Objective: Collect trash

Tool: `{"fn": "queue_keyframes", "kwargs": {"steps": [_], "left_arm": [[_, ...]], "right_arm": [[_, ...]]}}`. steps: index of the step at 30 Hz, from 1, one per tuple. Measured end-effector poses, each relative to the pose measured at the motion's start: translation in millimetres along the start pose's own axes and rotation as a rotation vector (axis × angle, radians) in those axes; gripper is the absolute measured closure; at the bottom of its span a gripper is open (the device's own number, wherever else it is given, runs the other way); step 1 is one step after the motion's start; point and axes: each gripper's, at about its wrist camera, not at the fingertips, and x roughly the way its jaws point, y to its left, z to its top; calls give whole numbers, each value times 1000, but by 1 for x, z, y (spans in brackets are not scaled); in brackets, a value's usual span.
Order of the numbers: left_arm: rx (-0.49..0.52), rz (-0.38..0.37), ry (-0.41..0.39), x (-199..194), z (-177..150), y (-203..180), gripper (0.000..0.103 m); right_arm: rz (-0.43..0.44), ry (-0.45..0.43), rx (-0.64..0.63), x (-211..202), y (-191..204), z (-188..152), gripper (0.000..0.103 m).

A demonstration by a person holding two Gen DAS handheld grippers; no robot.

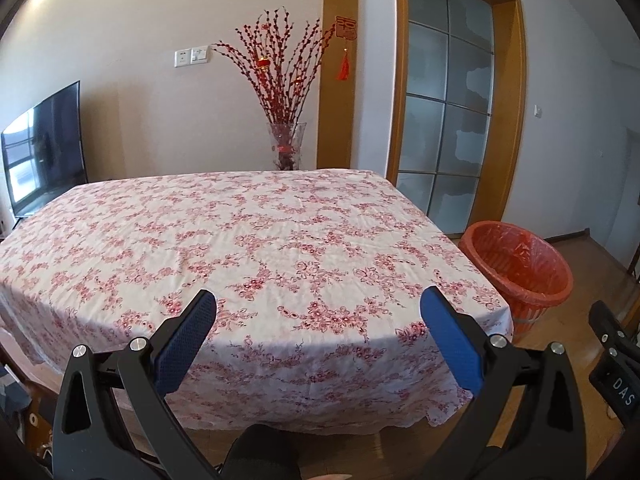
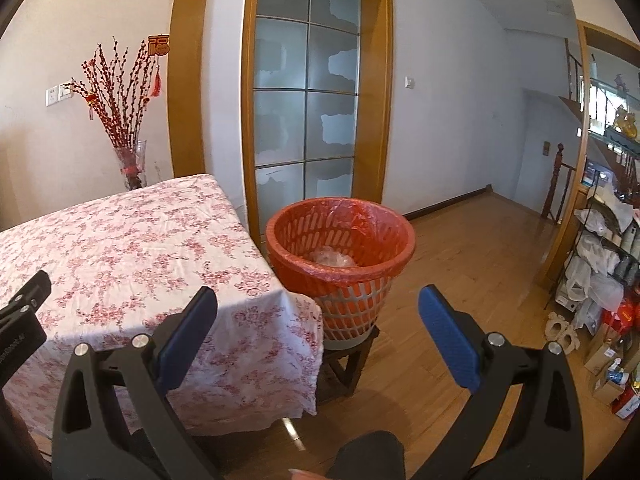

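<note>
An orange waste basket point(image 2: 340, 248) with a red liner stands on a small wooden stool beside the table's right corner; clear crumpled plastic point(image 2: 332, 258) lies at its bottom. The same basket point(image 1: 516, 268) shows at the right in the left wrist view. My left gripper point(image 1: 318, 320) hangs open over the near edge of the table with the floral cloth point(image 1: 248, 240), nothing between its blue pads. My right gripper point(image 2: 318, 320) is open too, held in front of the basket and empty. I see no loose trash on the cloth.
A glass vase of red branches point(image 1: 286, 144) stands behind the table's far edge. A television point(image 1: 44, 148) is at the left, a frosted glass door point(image 2: 306, 120) behind the basket. Cluttered shelves with bags and boxes point(image 2: 604, 280) line the right wall. Wooden floor point(image 2: 460, 280) lies between.
</note>
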Motion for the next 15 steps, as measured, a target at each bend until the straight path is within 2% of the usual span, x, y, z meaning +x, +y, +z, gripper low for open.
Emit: {"fn": "queue_keyframes", "kwargs": {"steps": [15], "left_arm": [[5, 15, -4, -7, -4, -2, 3]], "right_arm": [[-44, -7, -13, -6, -2, -4, 4]]}}
